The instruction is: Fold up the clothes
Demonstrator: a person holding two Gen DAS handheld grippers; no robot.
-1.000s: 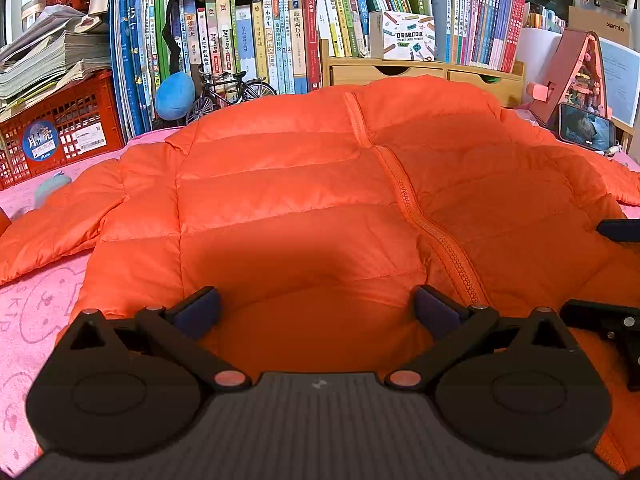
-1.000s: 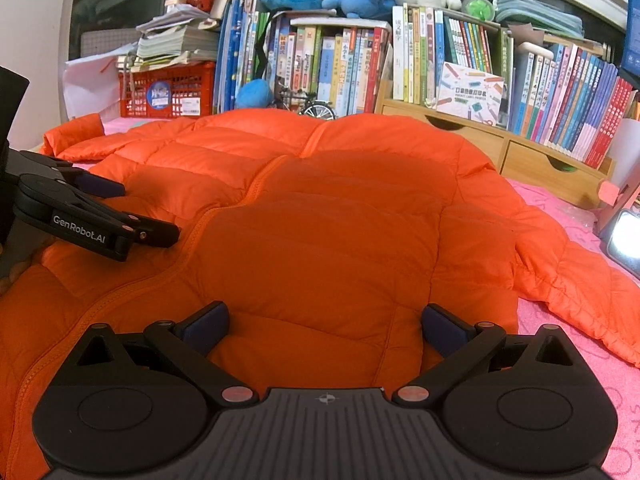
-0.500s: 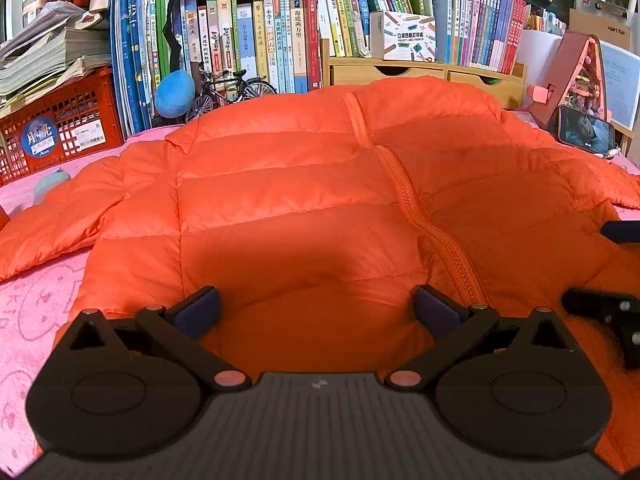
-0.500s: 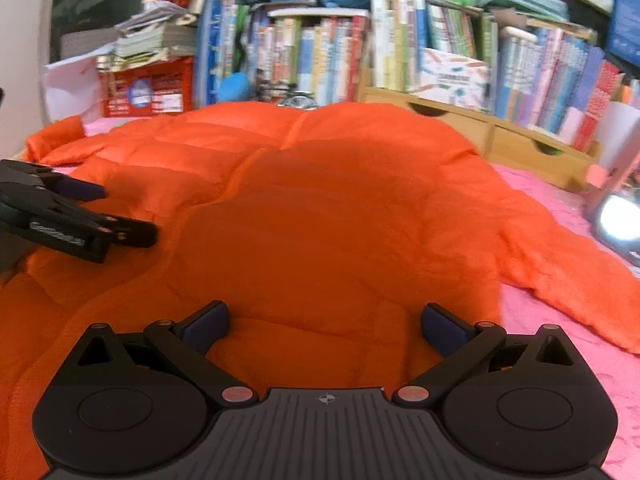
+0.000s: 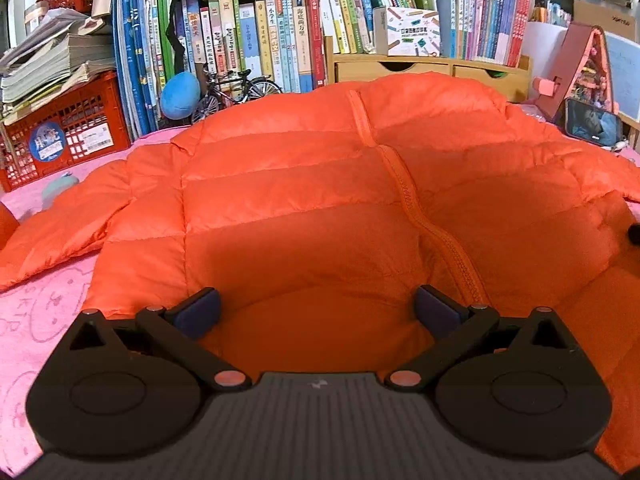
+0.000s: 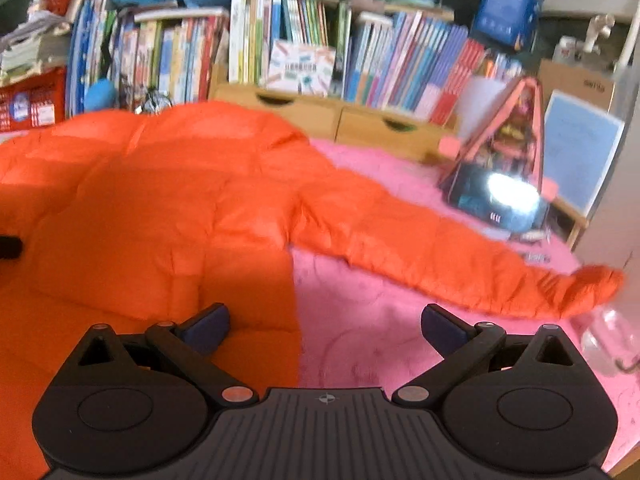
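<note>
An orange puffer jacket (image 5: 304, 208) lies spread front-up on a pink blanket (image 5: 36, 320), its zipper (image 5: 404, 192) running down the middle. My left gripper (image 5: 316, 308) is open over the jacket's lower hem, nothing held between its fingers. In the right wrist view the jacket (image 6: 152, 208) fills the left half and its sleeve (image 6: 448, 248) stretches out to the right across the blanket (image 6: 380, 340). My right gripper (image 6: 324, 326) is open, straddling the jacket's right edge, one finger over fabric, the other over blanket. This view is motion-blurred.
Packed bookshelves (image 5: 280, 40) and wooden drawers (image 5: 420, 68) line the far side. A red crate (image 5: 60, 132) with stacked papers stands at left, beside a blue ball (image 5: 180, 94) and toy bicycle (image 5: 236, 92). A phone on a pink stand (image 6: 500, 196) sits right.
The right gripper swung to the right, from over the jacket's body to its right edge and sleeve. It has nearly left the left wrist view. The left gripper barely moved.
</note>
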